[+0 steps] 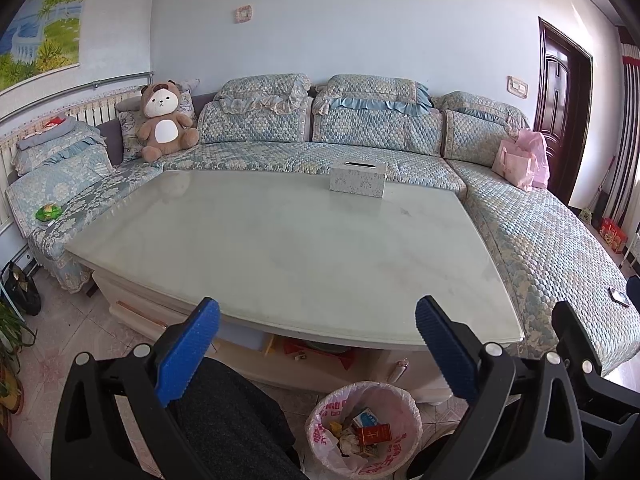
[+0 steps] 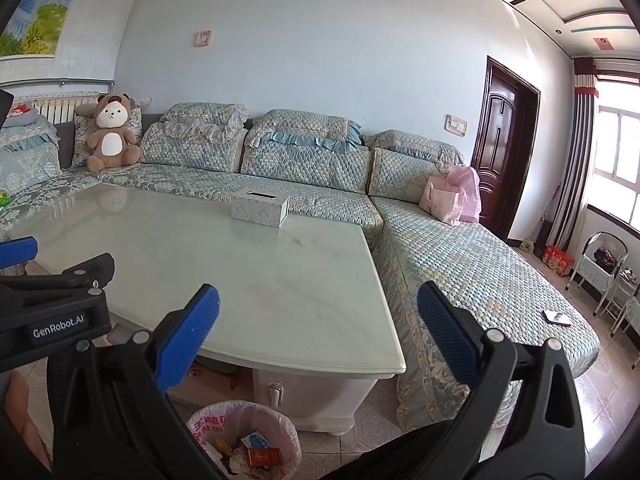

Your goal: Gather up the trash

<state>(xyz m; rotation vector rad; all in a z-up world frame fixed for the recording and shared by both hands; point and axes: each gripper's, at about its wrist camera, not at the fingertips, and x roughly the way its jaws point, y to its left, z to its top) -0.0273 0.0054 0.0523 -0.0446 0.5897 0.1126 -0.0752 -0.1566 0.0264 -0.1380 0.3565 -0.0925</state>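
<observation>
A trash bin (image 1: 394,402) lined with a pink printed bag stands on the floor in front of the table; inside lie a red box (image 1: 374,434), a blue-white pack and crumpled scraps. It also shows in the right wrist view (image 2: 280,420). My left gripper (image 1: 318,344) is open and empty, held above the table's near edge. My right gripper (image 2: 318,336) is open and empty, to the right of the left one, whose body shows in the right wrist view (image 2: 56,312). The pale marble table (image 1: 280,248) bears only a patterned tissue box (image 1: 358,180).
A quilted blue corner sofa (image 1: 540,240) wraps around the table. On it sit a teddy bear (image 1: 164,122), a green wrapper-like item (image 1: 49,213), a pink bag (image 1: 516,162) and a phone (image 2: 557,317). A dark door (image 2: 500,156) is at the right.
</observation>
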